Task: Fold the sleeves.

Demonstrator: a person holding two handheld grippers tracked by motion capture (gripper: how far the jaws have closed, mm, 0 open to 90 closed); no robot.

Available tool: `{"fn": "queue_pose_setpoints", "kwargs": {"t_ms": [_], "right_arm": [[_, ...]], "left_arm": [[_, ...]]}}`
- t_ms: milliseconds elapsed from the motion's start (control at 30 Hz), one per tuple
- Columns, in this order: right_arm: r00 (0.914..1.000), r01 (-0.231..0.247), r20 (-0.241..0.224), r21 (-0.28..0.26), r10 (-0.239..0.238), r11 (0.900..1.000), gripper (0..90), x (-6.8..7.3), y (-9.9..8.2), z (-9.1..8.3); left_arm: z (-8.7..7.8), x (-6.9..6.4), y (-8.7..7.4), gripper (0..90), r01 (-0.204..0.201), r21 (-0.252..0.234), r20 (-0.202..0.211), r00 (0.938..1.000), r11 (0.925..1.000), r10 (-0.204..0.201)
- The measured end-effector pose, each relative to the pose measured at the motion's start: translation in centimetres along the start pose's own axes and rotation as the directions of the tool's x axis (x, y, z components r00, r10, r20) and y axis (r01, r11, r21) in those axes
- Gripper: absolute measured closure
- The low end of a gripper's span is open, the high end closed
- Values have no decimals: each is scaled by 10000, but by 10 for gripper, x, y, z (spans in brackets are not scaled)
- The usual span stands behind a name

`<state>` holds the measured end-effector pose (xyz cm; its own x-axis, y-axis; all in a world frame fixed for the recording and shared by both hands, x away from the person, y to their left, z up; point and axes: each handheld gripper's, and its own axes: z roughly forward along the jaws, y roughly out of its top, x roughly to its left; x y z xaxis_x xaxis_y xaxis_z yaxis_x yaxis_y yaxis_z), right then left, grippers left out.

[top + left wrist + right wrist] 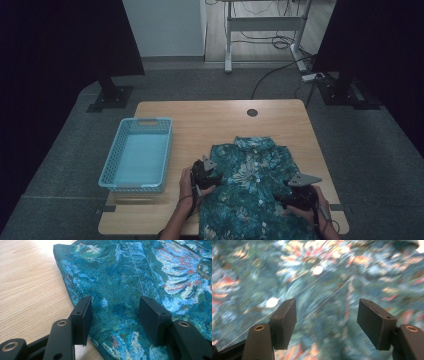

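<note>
A teal floral shirt lies flat on the wooden table, collar toward the far side, its lower part reaching the near edge. My left gripper hovers over the shirt's left edge; in the left gripper view its jaws stand open above the shirt just inside the fabric edge, nothing pinched. My right gripper sits over the shirt's right side; the right gripper view shows open jaws close above the shirt, with white buttons and a seam ahead. A hand holds each gripper.
A light-blue plastic basket stands on the table's left part, beside the shirt. A round cable hole is near the far edge. Beyond the table are a desk frame and floor cables.
</note>
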<state>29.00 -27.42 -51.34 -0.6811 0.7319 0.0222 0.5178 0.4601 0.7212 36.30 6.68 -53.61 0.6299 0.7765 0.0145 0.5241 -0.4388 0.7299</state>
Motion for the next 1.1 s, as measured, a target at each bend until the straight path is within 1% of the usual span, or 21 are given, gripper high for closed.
{"fn": "queue_pose_setpoints", "kwargs": {"t_ms": [67, 133, 200, 300, 400, 467, 533, 567, 600, 633, 700, 767, 867, 1000, 1100], "right_arm": [[10000, 27, 85, 186, -29, 9998, 323, -10, 8, 2], [9999, -111, 93, 276, 108, 9996, 323, -23, 14, 6], [9996, -259, -81, 292, 261, 9992, 323, -36, 20, 12], [9991, -378, -189, 407, 386, 9985, 323, -50, 25, 25], [9986, -530, -54, 623, 534, 9966, 323, -62, 27, 39], [9974, -723, 73, 653, 720, 9952, 322, -70, 26, 45], [9957, -882, 333, 690, 860, 9937, 322, -76, 24, 49], [9947, -969, 408, 716, 942, 9927, 323, -79, 22, 51], [9942, -1019, 382, 491, 1001, 9936, 324, -81, 20, 51], [9931, -1136, 343, 373, 1123, 9928, 325, -82, 19, 51], [9926, -1151, 424, 266, 1140, 9930, 328, -82, 17, 51], [9919, -1105, 647, 175, 1091, 9937, 328, -78, 16, 51], [9887, -1172, 940, -3, 1167, 9931, 327, -71, 15, 53], [9870, -1235, 1039, -6, 1229, 9923, 327, -60, 17, 55], [9882, -1176, 991, 59, 1164, 9930, 327, -49, 19, 56]], "left_arm": [[-2, 1, -2, 447, -10, -17, 20, 10000, 10000, 10], [-3, 1, -3, 449, -29, -17, 24, 10000, 10000, 29], [-3, 1, -4, 453, -93, -60, 50, 9999, 9999, 93], [-4, 2, -4, 456, -185, -42, 105, 9998, 9998, 185], [-6, 3, -4, 458, -293, 33, 109, 9995, 9996, 293], [-7, 4, -5, 462, -302, 49, 98, 9995, 9995, 301], [-8, 5, -7, 463, -273, 43, 65, 9996, 9996, 272], [-9, 6, -7, 463, -197, 33, 60, 9998, 9998, 197], [-10, 7, -8, 463, -165, 45, 34, 9999, 9999, 165], [-10, 7, -8, 464, -124, 8, 38, 9999, 9999, 124], [-10, 7, -9, 464, -32, -14, 44, 10000, 10000, 33], [-10, 8, -10, 464, 75, -46, 75, 9999, 10000, -75], [-13, 10, -11, 465, 66, 61, 0, 10000, 10000, -66], [-19, 13, -13, 465, -59, 257, -240, 9997, 9997, 65], [-25, 14, -18, 471, 2, 296, -341, 9994, 9996, 8]]}}
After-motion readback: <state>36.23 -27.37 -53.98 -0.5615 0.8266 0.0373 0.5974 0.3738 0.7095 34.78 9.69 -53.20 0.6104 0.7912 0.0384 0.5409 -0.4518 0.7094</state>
